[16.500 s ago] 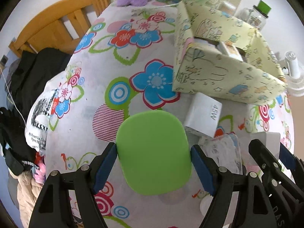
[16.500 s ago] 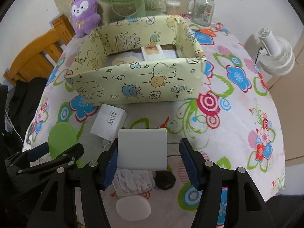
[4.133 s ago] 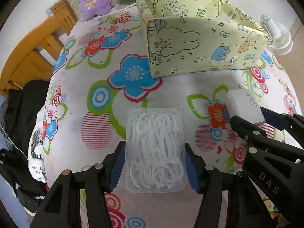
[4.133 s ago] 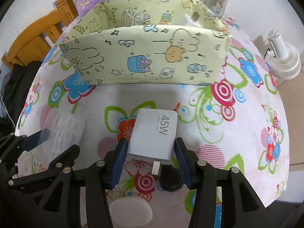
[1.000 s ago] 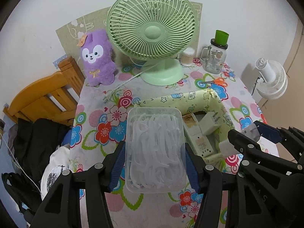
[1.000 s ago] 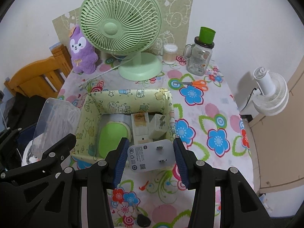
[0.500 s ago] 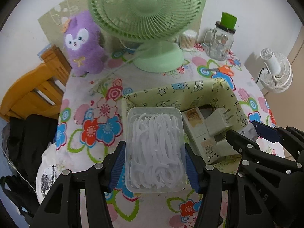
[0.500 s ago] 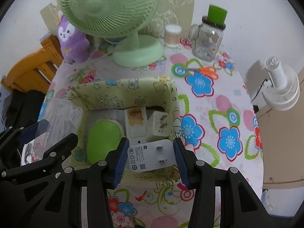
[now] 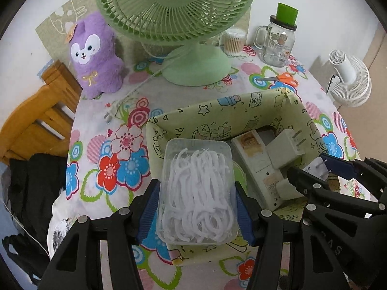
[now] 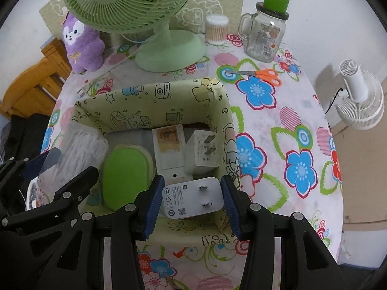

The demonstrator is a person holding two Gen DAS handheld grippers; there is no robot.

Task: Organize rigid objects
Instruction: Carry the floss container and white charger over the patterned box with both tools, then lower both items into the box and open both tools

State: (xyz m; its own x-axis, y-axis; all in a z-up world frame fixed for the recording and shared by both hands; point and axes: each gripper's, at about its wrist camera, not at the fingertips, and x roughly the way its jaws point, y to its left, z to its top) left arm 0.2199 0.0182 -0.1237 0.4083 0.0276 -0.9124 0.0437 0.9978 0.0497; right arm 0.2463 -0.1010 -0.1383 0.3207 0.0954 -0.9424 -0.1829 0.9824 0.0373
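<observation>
Table (image 10: 302,125) under a flowered cloth; green desk fan (image 10: 135,7) stands at its far edge, purple plush toy (image 10: 81,42) to the fan's left, glass mug jar (image 10: 264,36) with green lid to its right, orange-handled scissors (image 10: 262,73) lying flat in front of the jar. Mid-table: open yellow-green patterned storage box (image 10: 150,96), seen from above. Inside it, left to right: green oval case (image 10: 125,174), long white box (image 10: 168,149), white charger (image 10: 204,148) lying prongs-up against the right wall. Left gripper (image 9: 197,205) pinches a clear plastic tub of floss picks (image 9: 197,193) across its long sides, both blue pads flat on the tub; tub hangs over the box's left part. Right gripper (image 10: 192,199) pinches a white plug adapter (image 10: 192,198) between its pads, prongs facing the camera, held above the box's near wall at the right corner.
</observation>
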